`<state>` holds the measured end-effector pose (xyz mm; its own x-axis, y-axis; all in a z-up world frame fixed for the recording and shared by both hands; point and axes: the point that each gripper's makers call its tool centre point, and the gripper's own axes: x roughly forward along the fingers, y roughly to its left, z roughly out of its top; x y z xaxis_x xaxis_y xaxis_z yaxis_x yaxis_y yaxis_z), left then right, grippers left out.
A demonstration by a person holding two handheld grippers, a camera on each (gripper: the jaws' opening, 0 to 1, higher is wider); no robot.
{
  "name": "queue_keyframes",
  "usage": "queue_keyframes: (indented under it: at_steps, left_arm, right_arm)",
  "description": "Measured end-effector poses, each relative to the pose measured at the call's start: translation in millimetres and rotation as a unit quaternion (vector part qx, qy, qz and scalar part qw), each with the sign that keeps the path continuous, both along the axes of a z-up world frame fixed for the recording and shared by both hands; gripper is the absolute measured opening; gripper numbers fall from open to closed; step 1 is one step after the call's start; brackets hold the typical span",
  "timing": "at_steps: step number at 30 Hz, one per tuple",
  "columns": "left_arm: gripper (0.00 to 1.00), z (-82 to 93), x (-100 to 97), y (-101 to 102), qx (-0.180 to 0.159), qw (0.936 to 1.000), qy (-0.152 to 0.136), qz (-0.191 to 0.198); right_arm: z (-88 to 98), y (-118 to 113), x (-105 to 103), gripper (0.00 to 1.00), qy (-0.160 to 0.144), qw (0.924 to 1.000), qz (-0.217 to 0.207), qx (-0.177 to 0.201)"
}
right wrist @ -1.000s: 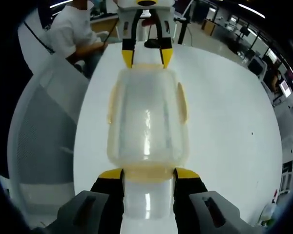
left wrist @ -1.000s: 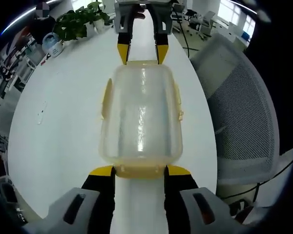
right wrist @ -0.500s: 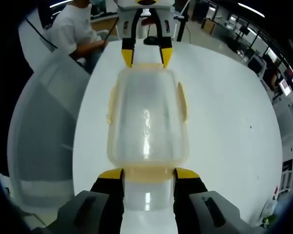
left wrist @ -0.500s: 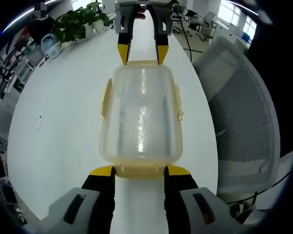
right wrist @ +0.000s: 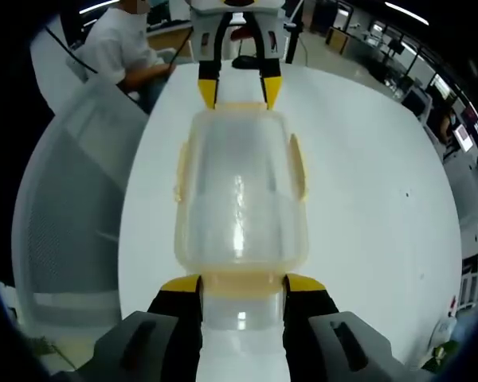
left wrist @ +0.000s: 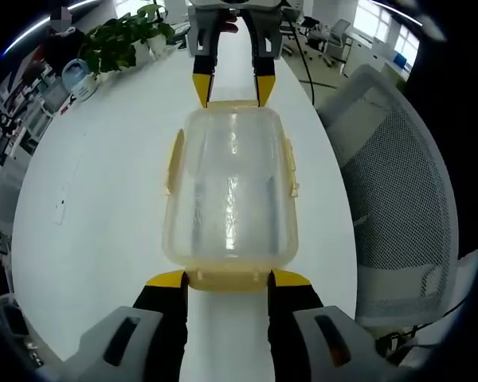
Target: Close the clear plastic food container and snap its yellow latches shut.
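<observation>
The clear plastic food container (left wrist: 229, 195) is seen lidded on the white table (left wrist: 103, 183), bracketed end to end: left gripper (left wrist: 227, 280) and right gripper (right wrist: 241, 284) are each spread wide at an end latch. Light, slick, slightly flexible plastic is judged; pressing is best done on the yellow latches (right wrist: 297, 165), not the lid.

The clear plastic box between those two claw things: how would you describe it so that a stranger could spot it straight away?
Look at the long white table. The container sits near its middle, between the left gripper and the right gripper, which face each other at its short ends. It is a see-through rounded box with pale yellow latches along its sides, unlike the potted plant far off.
</observation>
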<state>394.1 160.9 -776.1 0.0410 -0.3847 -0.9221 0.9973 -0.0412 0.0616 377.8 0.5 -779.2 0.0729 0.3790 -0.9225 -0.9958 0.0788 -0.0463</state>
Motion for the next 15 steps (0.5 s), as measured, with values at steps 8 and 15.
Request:
queue_keyframes:
  at_steps: [8,15]
  left_arm:
    - [0.38,0.0,0.2,-11,-0.001,1.0,0.002,-0.001]
    - [0.39,-1.0,-0.2,-23,-0.005,1.0,0.002,-0.005]
  right_arm:
    - [-0.1,-11,-1,0.38,0.0,1.0,-0.004,-0.001]
    - [-2.4,-22,-2,0.38,0.0,1.0,-0.006,-0.005]
